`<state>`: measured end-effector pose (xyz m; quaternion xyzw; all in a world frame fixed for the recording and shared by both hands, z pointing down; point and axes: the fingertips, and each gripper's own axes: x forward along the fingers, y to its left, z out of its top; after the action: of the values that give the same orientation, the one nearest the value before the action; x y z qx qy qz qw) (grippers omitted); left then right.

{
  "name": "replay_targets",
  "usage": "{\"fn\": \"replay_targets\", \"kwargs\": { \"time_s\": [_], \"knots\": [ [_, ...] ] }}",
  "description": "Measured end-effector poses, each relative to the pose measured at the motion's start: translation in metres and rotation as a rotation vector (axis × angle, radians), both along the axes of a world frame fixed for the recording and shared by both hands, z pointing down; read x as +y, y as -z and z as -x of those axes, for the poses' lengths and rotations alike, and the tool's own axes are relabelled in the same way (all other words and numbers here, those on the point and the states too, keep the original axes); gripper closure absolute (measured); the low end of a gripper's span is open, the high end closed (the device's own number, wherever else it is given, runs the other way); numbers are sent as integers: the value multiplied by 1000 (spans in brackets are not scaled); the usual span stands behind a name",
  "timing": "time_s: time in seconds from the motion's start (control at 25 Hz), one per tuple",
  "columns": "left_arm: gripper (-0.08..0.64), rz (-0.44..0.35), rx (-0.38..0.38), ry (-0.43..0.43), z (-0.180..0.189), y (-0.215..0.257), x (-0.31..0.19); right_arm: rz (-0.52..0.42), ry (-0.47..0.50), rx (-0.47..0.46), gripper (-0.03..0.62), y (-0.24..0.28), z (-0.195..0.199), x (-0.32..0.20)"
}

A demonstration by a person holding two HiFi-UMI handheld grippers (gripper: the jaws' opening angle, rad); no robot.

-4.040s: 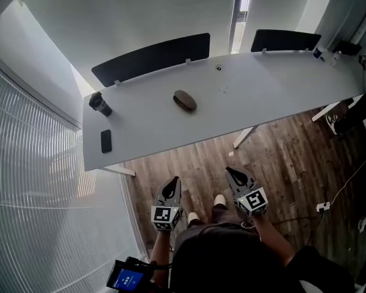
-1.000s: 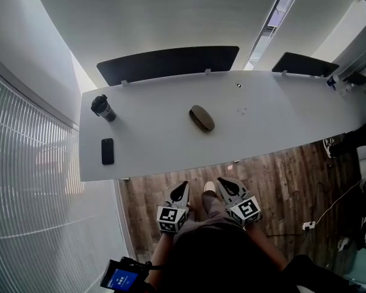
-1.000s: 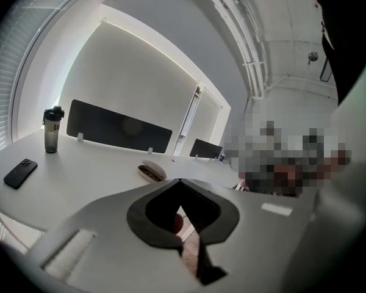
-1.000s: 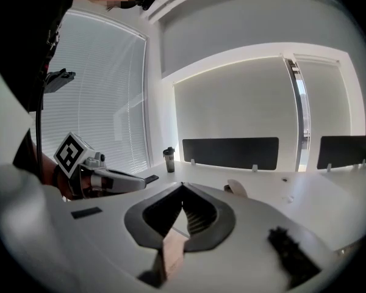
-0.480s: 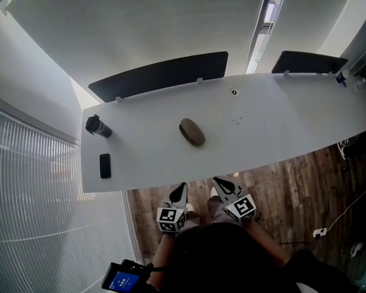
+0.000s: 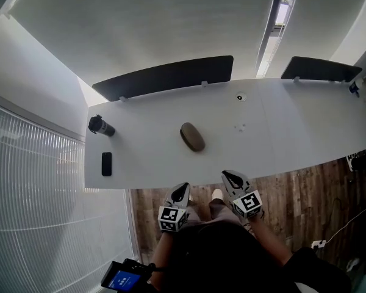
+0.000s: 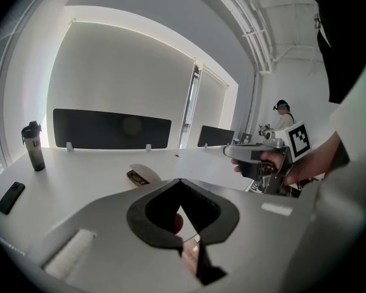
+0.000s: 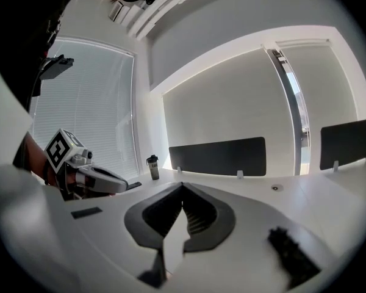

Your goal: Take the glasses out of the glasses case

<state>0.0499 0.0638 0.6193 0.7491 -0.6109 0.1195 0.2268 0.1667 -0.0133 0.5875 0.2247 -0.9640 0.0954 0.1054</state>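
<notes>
Item under task: glasses case (image 6: 193,137), a flattened oval pod, dull brown-grey and smooth.
Case orientation: lies flat, long axis running from 11 o'clock to 5 o'clock in the head view.
Case detail: the left gripper view shows a tan upper shell over a darker near end; whether the lid is ajar cannot be told.
Case location: on the white counter (image 6: 293,133), about midway between the far and near edges, nothing touching it.
Left gripper (image 6: 181,189): at 6 o'clock from the case, by the counter's near edge, well apart from the case.
Left fingers: pressed together, nothing between them.
Right gripper (image 6: 230,176): between 4 and 5 o'clock from the case, at the near edge, also well apart from it.
Right fingers: pressed together, nothing between them.
Bottle (image 6: 101,126): dark, upright, at 9 o'clock from the case near the counter's left end.
Phone (image 6: 107,163): black, flat, at 8 o'clock from the case, near the bottle.
Divider panel (image 6: 165,77): dark, standing along the counter's far edge at 12 o'clock from the case.
Floor (image 6: 305,188): wood planks, under the grippers' rear parts.
</notes>
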Motion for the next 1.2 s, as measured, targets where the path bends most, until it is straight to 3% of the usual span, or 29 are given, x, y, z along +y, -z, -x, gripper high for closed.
{"fn": "replay_targets", "kwargs": {
  "time_s": [0.2,0.4,0.56,0.8,1.0,1.08,1.2],
  "knots": [
    [558,2,-8,16,22,-19,-11,-22,21,48,586,-12,20,-11],
    [558,-3,33,-3,43,-26,-35,-68,31,95,586,-11,55,-24],
    [558,3,40,-56,60,-33,-60,-104,29,202,586,-22,76,-38],
    [558,93,94,-198,84,-81,-84,-99,27,334,584,-47,126,-53],
    [558,170,165,-227,110,-114,-99,-27,13,439,579,-85,165,-69],
    [558,195,181,-246,111,-125,-104,-42,5,499,565,-93,171,-77],
    [501,208,216,-264,103,-132,-115,-111,18,601,555,-92,175,-87]
  ]
}}
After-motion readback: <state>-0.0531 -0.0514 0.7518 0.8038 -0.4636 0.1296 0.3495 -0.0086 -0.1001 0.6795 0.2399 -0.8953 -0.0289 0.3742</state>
